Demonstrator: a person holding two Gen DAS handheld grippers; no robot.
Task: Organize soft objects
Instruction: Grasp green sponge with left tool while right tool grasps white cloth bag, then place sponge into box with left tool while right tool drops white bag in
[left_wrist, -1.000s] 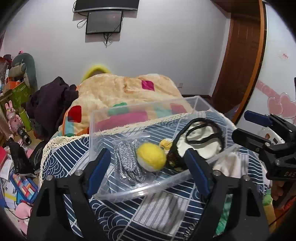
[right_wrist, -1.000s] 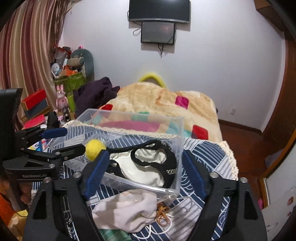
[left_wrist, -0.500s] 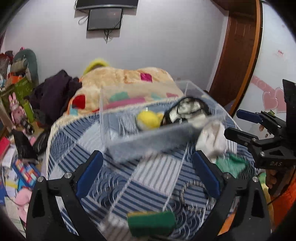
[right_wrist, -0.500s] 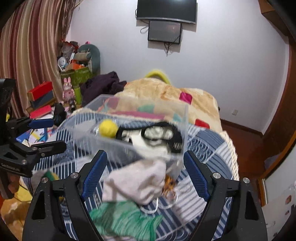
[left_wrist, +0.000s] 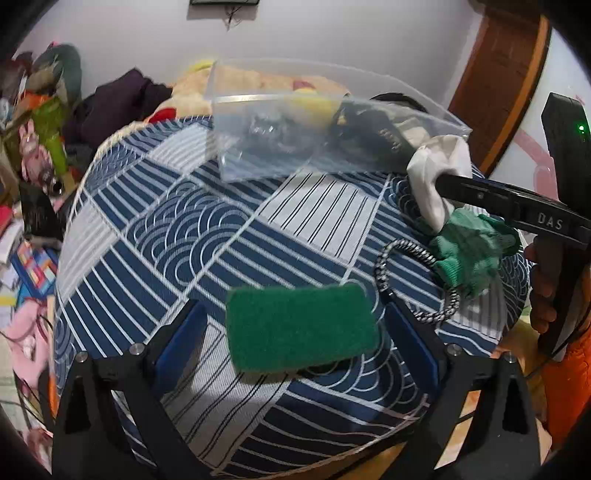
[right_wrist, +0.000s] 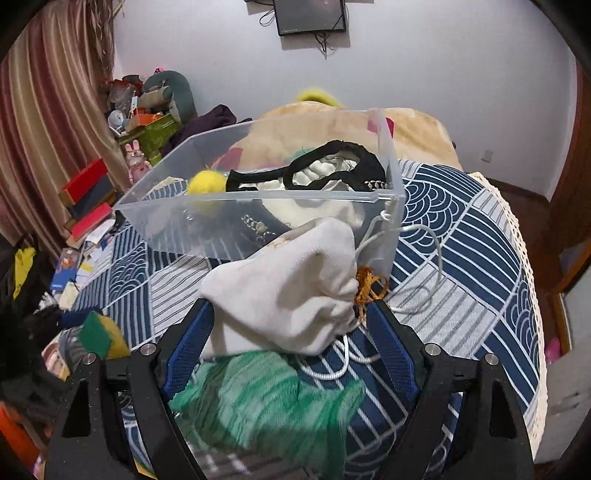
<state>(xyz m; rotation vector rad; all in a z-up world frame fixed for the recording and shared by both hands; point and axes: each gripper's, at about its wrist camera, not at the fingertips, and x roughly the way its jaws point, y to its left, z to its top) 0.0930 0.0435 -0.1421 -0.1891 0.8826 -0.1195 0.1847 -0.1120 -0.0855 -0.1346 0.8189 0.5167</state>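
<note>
My left gripper (left_wrist: 295, 325): jaws wide, straddling sponge (left_wrist: 301, 326) on cloth (left_wrist: 207, 229), gripping nothing. My right gripper (right_wrist: 288, 332): jaws wide around pouch (right_wrist: 284, 291), beside bin (right_wrist: 258, 206); glove (right_wrist: 266, 395) beneath.

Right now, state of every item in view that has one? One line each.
clear bin: open, no lid, partly filled
yellow ball: inside the bin
green sponge: flat on the tablecloth, between the open left gripper fingers, not gripped
white pouch: outside the bin, between the open right gripper fingers
green glove: crumpled on the tablecloth
bead loop: lying on the tablecloth
</note>
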